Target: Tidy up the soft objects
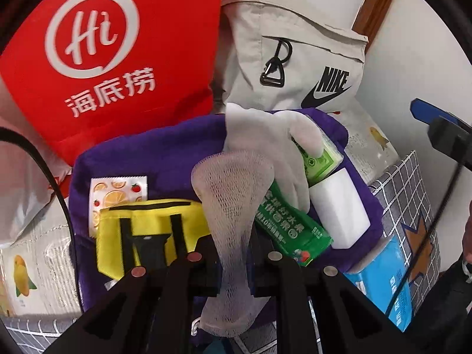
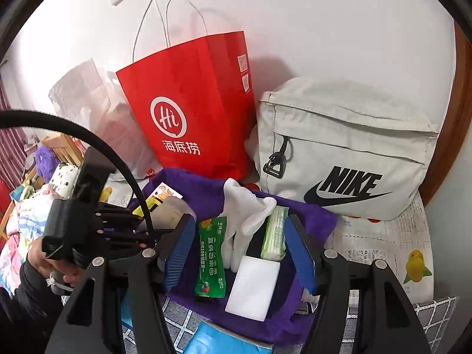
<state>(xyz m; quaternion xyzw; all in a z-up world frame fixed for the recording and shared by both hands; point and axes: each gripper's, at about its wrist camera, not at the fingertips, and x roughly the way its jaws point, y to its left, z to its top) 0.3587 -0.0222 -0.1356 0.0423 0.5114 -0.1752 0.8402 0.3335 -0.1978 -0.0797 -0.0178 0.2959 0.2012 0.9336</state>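
Note:
My left gripper (image 1: 233, 265) is shut on a white foam net sleeve (image 1: 233, 194), held over a purple cloth (image 1: 147, 153). On the cloth lie a yellow pouch (image 1: 147, 230), a fruit-print sachet (image 1: 118, 191), a white glove (image 1: 265, 135), a green snack packet (image 1: 292, 233), a green tissue pack (image 1: 321, 162) and a white sponge block (image 1: 339, 206). My right gripper (image 2: 240, 253) stands open above the packet (image 2: 211, 259), glove (image 2: 244, 215) and sponge (image 2: 253, 286), its blue pads (image 2: 180, 253) touching nothing. A hand (image 2: 59, 268) holds the left gripper (image 2: 118, 224).
A red paper bag (image 2: 191, 103) and a pale Nike bag (image 2: 339, 147) stand against the wall behind the cloth. A blue tissue pack (image 1: 380, 280) lies on a grey checked cloth (image 1: 413, 177) at the near right. A lemon-print tablecloth (image 2: 383, 250) covers the surface.

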